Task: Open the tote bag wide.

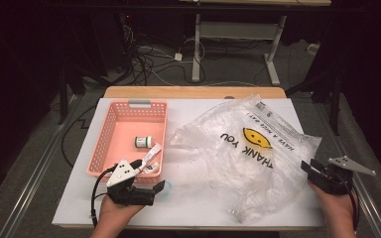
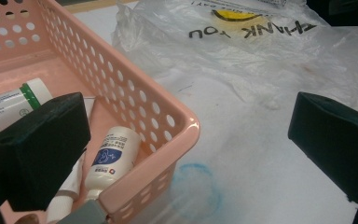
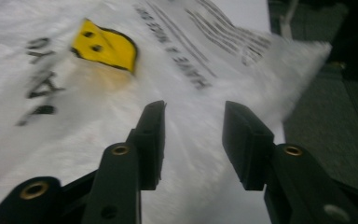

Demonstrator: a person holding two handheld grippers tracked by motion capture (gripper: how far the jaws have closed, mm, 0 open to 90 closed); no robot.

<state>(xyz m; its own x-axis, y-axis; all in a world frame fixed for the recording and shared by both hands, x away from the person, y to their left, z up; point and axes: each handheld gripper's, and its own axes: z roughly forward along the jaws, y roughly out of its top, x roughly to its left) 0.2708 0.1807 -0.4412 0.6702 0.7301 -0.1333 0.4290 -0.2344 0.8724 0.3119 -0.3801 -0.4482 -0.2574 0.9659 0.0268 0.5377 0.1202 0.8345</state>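
Basket [image 1: 110, 130], pink with holes, sits at left centre of the high view on the white table [image 1: 193, 198]. Inside lie a green-banded bottle [image 1: 143, 142], a tube [image 1: 150, 152] and a small white bottle [image 2: 112, 157]. A crinkly bag [image 1: 248, 148] lies right of it. Left gripper [image 1: 149, 191] is spread wide by the basket's near corner. Right gripper [image 3: 193, 140] is spread over the bag's edge.

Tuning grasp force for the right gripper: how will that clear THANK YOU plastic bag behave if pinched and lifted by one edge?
The plastic bag lies crumpled in thin, see-through folds, so it will probably be floppy and drape rather than hold its shape. It looks very light, so little force should do. Its glossy film may slip between the open right gripper, so pinching a bunched fold seems safer.
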